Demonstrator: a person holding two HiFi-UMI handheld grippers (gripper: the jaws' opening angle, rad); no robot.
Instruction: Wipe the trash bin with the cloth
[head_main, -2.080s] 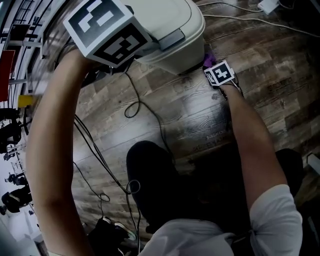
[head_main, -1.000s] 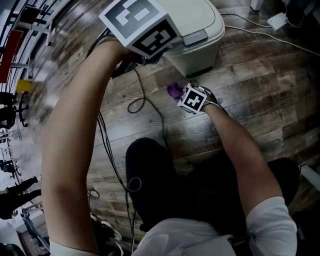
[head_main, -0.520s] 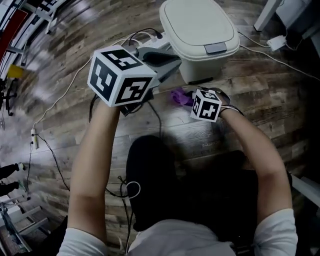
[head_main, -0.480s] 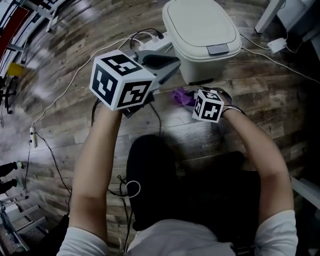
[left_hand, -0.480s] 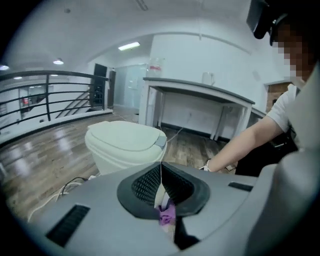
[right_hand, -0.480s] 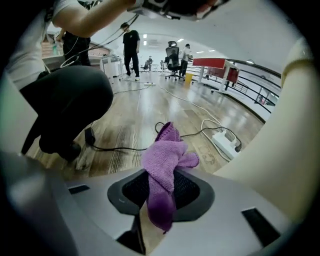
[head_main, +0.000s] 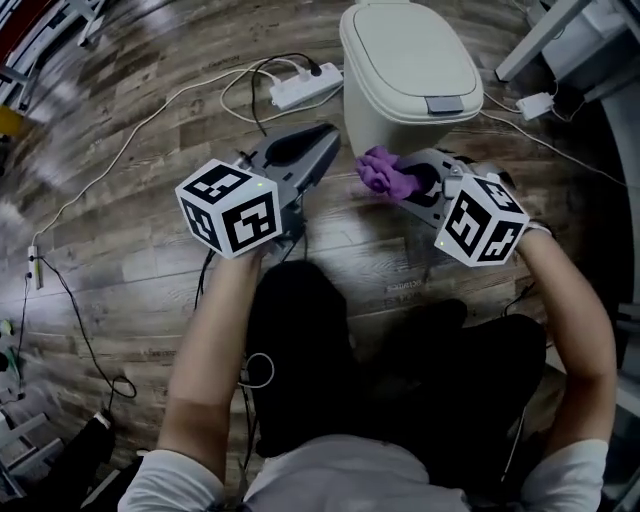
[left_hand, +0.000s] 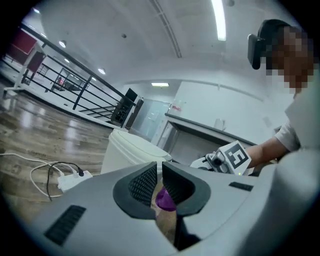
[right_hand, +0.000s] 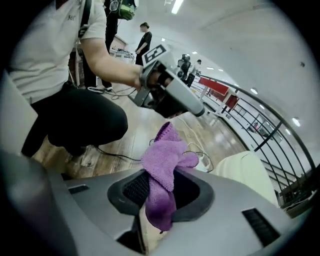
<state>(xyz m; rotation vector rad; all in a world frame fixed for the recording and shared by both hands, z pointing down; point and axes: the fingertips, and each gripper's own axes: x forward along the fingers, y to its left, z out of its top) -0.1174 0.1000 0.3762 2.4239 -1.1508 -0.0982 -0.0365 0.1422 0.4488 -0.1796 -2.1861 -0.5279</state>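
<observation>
Right gripper (head_main: 412, 183) clamps cloth (head_main: 383, 172) beside bin (head_main: 408, 60); left gripper (head_main: 305, 150) clenched, empty. Press cloth flat on bin wall, wipe evenly

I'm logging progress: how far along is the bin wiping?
Done: the cloth is clamped in the right gripper. In hand: it is held beside the bin, apart from it. Left: the wiping itself; nothing shows any surface wiped. The left gripper is shut and empty.

Open lab hall, railings (left_hand: 75, 87), ceiling striplights (left_hand: 218, 20)
</observation>
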